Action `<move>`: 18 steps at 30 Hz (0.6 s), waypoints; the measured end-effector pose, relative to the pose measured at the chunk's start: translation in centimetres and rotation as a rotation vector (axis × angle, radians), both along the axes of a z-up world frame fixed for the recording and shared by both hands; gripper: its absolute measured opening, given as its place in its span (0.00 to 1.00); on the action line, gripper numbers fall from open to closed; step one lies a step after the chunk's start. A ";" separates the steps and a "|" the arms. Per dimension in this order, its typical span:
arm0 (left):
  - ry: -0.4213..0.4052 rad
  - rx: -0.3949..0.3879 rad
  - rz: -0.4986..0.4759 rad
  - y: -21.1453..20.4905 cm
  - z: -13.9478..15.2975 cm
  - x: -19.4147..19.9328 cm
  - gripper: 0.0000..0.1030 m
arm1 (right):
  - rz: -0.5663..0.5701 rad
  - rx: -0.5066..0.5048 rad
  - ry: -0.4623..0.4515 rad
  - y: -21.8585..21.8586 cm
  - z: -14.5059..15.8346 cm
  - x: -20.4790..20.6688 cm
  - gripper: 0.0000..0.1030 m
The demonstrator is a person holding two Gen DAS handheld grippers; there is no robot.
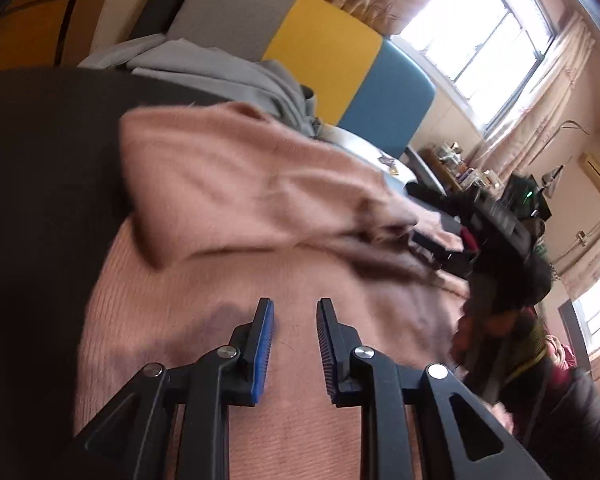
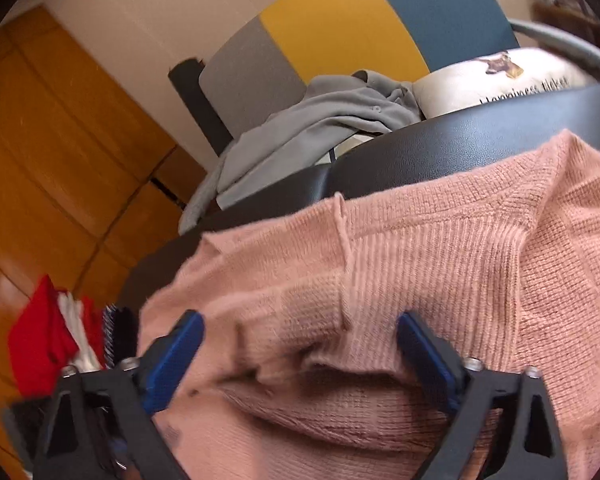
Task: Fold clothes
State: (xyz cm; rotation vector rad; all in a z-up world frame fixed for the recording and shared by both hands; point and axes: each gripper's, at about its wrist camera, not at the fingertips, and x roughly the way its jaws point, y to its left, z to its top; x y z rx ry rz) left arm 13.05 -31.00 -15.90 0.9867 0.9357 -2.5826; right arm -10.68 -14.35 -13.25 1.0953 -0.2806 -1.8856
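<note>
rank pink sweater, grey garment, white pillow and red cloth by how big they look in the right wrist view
1. pink sweater, though it is nearest the camera
2. grey garment
3. white pillow and red cloth: similar, both partly hidden, so unranked

Pink sweater (image 2: 440, 248) is ribbed, fuzzy knit; dark surface (image 2: 460, 136) glossy, smooth; floor (image 2: 60, 140) polished wood.

Bright window (image 1: 484, 36) glare, fisheye-bent edges, seemingly motion-blurred throughout.
</note>
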 end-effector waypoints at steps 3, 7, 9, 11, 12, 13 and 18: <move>0.002 0.029 0.001 -0.3 -1.6 0.4 0.21 | -0.001 -0.008 -0.034 -0.5 -0.2 -0.3 0.73; 0.051 0.000 -0.002 0.0 -2.1 1.0 0.21 | -0.005 -0.007 -0.090 -1.3 -0.9 -0.9 0.73; 0.065 0.017 -0.003 -0.2 -2.3 1.2 0.21 | -0.006 0.003 -0.086 -1.7 -0.6 -1.0 0.64; 0.087 0.054 -0.001 -0.7 -2.6 1.5 0.21 | 0.001 0.109 -0.047 -2.8 -0.3 -0.8 0.26; 0.092 0.063 -0.001 -0.9 -2.7 1.7 0.21 | 0.003 0.149 -0.030 -3.1 -0.2 -0.8 0.19; 0.094 0.066 -0.002 -0.9 -2.8 1.8 0.21 | 0.004 0.188 -0.013 -3.4 0.0 -0.7 0.15; 0.100 0.067 -0.005 -1.0 -2.9 1.9 0.21 | 0.067 0.368 0.136 -4.7 2.3 0.2 0.21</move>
